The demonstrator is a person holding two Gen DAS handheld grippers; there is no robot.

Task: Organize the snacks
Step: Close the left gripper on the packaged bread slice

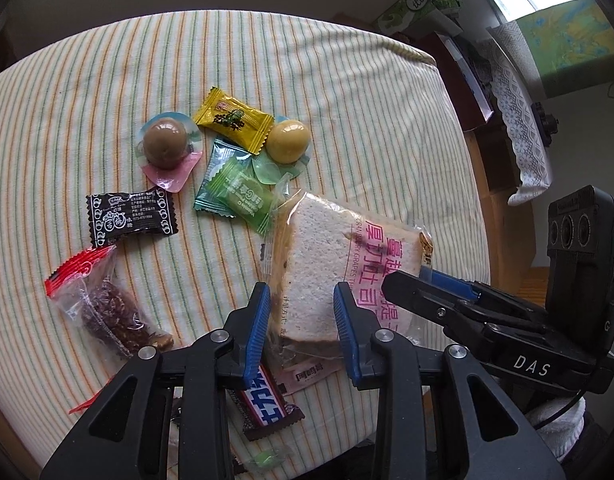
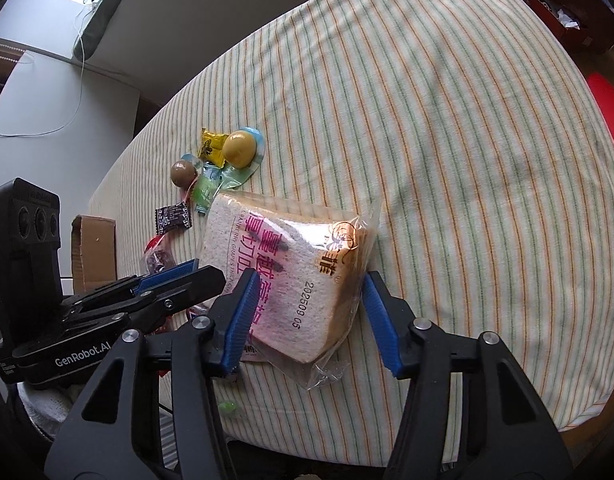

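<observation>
A bagged bread slice (image 1: 327,248) with pink print lies on the striped tablecloth (image 1: 87,92); it also shows in the right wrist view (image 2: 283,256). My left gripper (image 1: 303,324) is open, its blue pads either side of the bread's near corner. My right gripper (image 2: 307,316) is open, straddling the bread's near end; it shows at the right of the left wrist view (image 1: 435,284). Beyond lie a yellow candy (image 1: 233,120), two green candies (image 1: 235,184), a black candy (image 1: 131,218), a brown ball sweet (image 1: 165,143), a yellow ball sweet (image 1: 289,140), a nut bar (image 1: 111,312) and a Snickers bar (image 1: 263,400).
A small pink sachet (image 1: 307,376) pokes out under the bread. A green candy (image 2: 227,406) lies near the table's front edge. A cardboard box (image 2: 95,248) stands off the left side. A green tissue box (image 1: 415,8) and shelves (image 1: 491,144) stand beyond the far right corner.
</observation>
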